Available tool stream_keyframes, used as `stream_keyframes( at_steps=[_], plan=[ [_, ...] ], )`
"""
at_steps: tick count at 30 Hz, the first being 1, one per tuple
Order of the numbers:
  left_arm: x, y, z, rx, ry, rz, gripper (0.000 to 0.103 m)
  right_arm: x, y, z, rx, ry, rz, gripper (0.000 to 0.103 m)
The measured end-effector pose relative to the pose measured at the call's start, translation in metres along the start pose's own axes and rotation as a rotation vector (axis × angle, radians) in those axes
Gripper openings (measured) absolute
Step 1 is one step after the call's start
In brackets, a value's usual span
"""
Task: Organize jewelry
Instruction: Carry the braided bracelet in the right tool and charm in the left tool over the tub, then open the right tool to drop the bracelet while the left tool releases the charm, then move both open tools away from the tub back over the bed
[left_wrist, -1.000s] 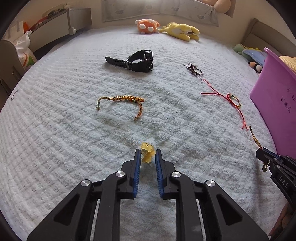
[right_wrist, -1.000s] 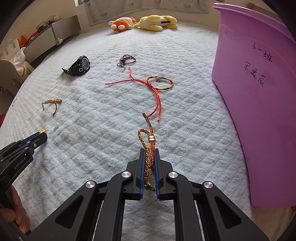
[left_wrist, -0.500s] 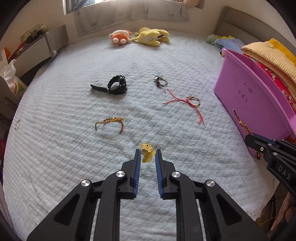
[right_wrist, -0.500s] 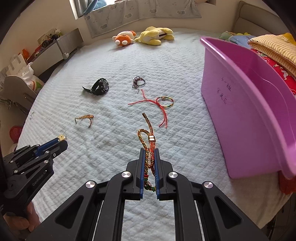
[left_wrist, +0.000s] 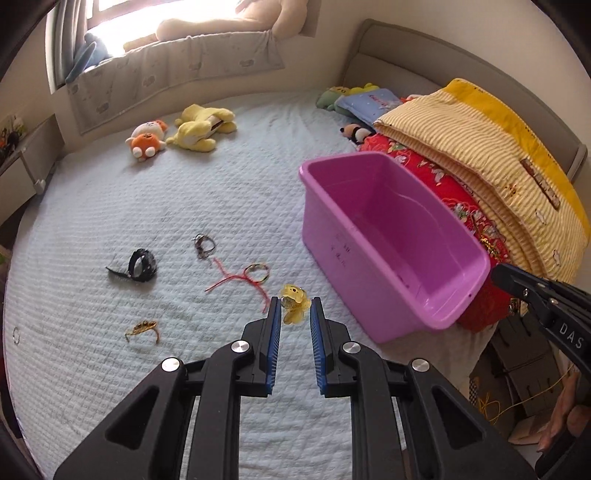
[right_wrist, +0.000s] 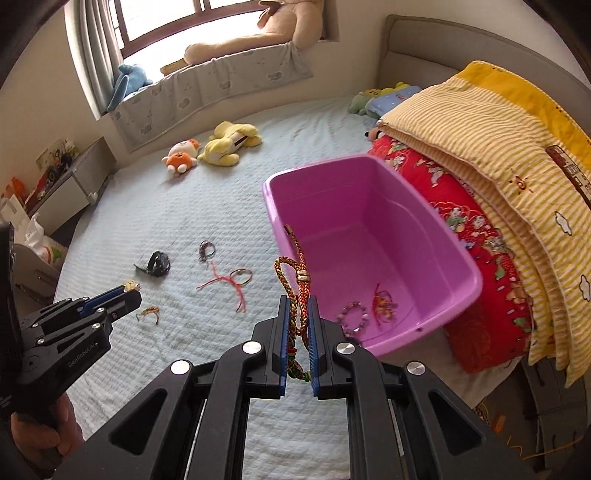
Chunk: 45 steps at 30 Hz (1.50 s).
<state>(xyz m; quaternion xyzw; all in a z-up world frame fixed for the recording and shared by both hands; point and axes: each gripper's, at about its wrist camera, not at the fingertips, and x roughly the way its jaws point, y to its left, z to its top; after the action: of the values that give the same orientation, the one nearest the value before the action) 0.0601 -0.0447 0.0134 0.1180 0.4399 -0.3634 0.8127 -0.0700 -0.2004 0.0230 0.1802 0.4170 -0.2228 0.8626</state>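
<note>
Between the blue pads of the right gripper (right_wrist: 298, 317) a braided red-gold bracelet (right_wrist: 295, 280) was clamped, its loop and loose end standing up past the fingertips and its knotted tail hanging back between the fingers. Just ahead and to the right of those tips sat the pink bin (right_wrist: 373, 254), tilted against a red quilt (right_wrist: 476, 258) — inside it, near the closest corner, lay a beaded bracelet (right_wrist: 354, 318) and a red string bracelet (right_wrist: 384, 302).

The left gripper (left_wrist: 294, 312) pinched a small yellow charm (left_wrist: 294, 304) at its fingertips; the pads looked only lightly closed on it, though the contact was hard to judge from this angle. Ahead and left of that gripper, on the pale quilted bedspread (left_wrist: 184, 192), lay a red cord bracelet (left_wrist: 245, 277), then a dark wire bracelet (left_wrist: 204, 245) and a black watch (left_wrist: 138, 265) further out, with a gold braided bracelet (left_wrist: 143, 328) off to the left side. Far beyond, two plush toys (left_wrist: 184, 133) rested near the window ledge.
</note>
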Motion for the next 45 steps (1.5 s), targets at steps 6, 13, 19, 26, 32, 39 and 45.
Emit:
stream_keyframes(
  at_steps=[6, 13, 19, 26, 32, 39, 45],
  plan=[
    [0.027, -0.075, 0.055, -0.018, -0.001, -0.022, 0.016, 0.007, -0.072, 0.032, -0.011, 0.013, 0.016, 0.009],
    [0.089, -0.132, 0.073, -0.084, 0.145, 0.032, 0.016, 0.061, -0.129, 0.056, -0.046, 0.151, 0.132, 0.009],
    [0.128, -0.148, 0.072, -0.126, 0.26, 0.103, 0.017, 0.104, -0.146, 0.069, -0.132, 0.248, 0.185, 0.014],
    [0.13, -0.14, 0.085, -0.206, 0.247, 0.185, 0.079, 0.126, -0.159, 0.085, -0.185, 0.301, 0.194, 0.056],
    [0.133, -0.14, 0.089, -0.236, 0.286, 0.215, 0.08, 0.134, -0.168, 0.088, -0.179, 0.358, 0.195, 0.061],
    [0.131, -0.14, 0.084, -0.252, 0.306, 0.22, 0.082, 0.132, -0.164, 0.093, -0.178, 0.388, 0.202, 0.064],
    [0.121, -0.132, 0.082, -0.273, 0.305, 0.224, 0.082, 0.13, -0.153, 0.098, -0.208, 0.39, 0.216, 0.064]
  ],
)
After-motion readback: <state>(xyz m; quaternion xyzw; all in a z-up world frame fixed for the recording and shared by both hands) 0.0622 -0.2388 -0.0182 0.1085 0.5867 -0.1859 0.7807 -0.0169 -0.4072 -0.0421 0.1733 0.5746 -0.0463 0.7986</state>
